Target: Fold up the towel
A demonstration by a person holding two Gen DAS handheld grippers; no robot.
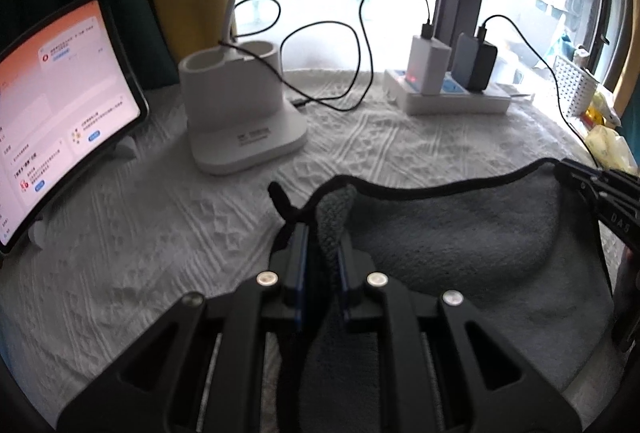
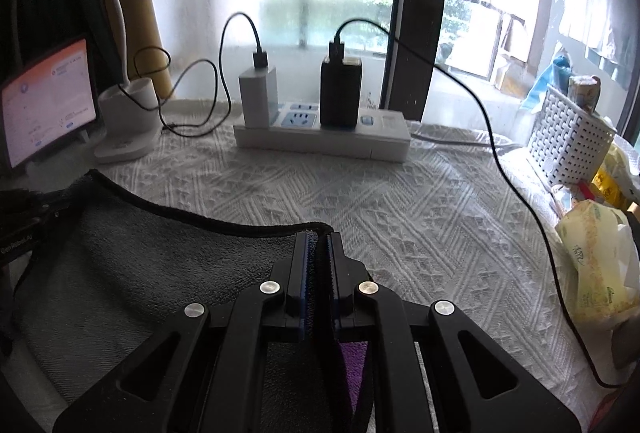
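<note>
Two grippers each pinch a corner of one grey towel (image 1: 460, 233) with a dark border, over a table covered in white patterned cloth (image 1: 160, 233). The left gripper (image 1: 322, 253) is clamped on a bunched corner that pokes up between its fingers. The right gripper (image 2: 317, 253) is clamped on the opposite corner, with the dark hem running from its fingertips toward the other gripper. The towel's lifted edge stretches straight between the two pairs of fingers, and the rest sags back beneath them onto the cloth. Beyond the fingertips stand a tablet (image 1: 60, 113), a white lamp base (image 1: 240, 105) and a power strip (image 2: 324, 141). The fold probably depends on carrying that edge evenly, both hands together.
</note>
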